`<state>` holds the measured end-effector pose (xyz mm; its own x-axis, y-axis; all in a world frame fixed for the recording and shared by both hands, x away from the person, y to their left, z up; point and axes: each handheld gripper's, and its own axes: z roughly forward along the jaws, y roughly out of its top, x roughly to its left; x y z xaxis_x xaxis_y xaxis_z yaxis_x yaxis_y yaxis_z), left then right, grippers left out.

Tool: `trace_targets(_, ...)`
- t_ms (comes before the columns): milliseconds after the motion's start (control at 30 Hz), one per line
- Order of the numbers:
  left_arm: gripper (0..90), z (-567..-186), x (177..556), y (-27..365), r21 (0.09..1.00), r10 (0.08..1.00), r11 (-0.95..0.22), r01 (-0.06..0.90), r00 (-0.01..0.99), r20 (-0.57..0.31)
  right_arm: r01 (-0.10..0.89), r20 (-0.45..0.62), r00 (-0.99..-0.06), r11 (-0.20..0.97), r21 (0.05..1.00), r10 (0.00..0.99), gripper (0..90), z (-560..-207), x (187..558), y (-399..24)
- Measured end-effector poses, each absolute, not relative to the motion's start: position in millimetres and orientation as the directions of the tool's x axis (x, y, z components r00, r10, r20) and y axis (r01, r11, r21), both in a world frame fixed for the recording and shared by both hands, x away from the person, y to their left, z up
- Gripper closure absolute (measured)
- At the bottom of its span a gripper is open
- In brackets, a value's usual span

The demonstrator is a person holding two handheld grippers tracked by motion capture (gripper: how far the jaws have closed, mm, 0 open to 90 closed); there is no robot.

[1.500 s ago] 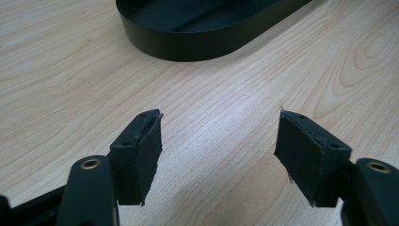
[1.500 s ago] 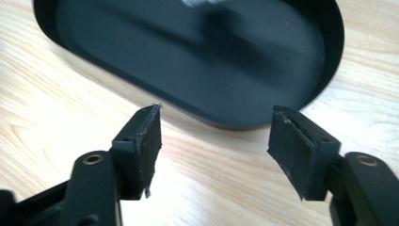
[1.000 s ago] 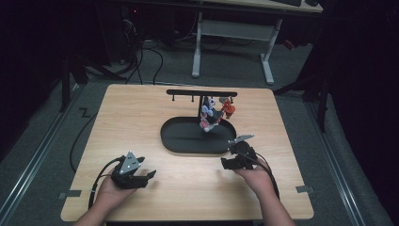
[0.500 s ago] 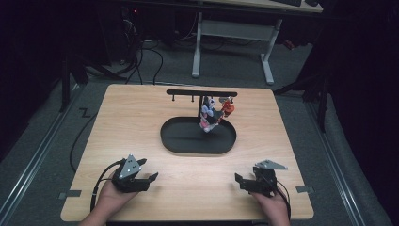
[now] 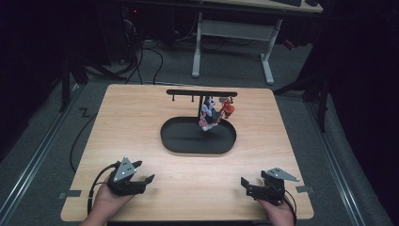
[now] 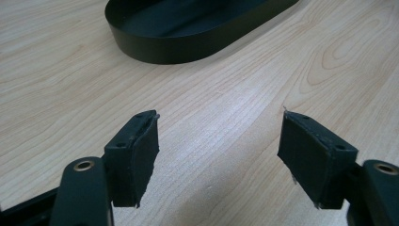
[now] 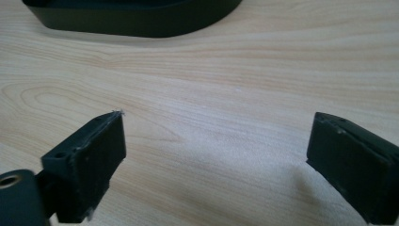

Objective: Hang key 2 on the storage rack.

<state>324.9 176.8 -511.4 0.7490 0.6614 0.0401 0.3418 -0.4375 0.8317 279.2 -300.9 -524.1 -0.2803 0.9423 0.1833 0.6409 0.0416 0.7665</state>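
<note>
While your left tool (image 5: 142, 175) and right tool (image 5: 248, 184) rest wide open and empty at the tabletop's (image 5: 141, 117) near corners, the right's jaws having just spread, the toys (image 5: 212, 113) hang well beyond them over the black tray (image 5: 179, 141).

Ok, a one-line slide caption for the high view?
Both grippers, left and right, rest open near the table's front edge; small toys hang above the black tray.
</note>
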Motion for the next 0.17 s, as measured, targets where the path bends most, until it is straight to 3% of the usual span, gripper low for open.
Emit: trace_targets(167,29.4,-508.4,322.2,180.0,0.834,0.655,-0.443,0.329,0.754,0.051,0.627,0.173,-0.242,0.017,0.779,0.955,2.6,-520.9,280.0,-303.6)
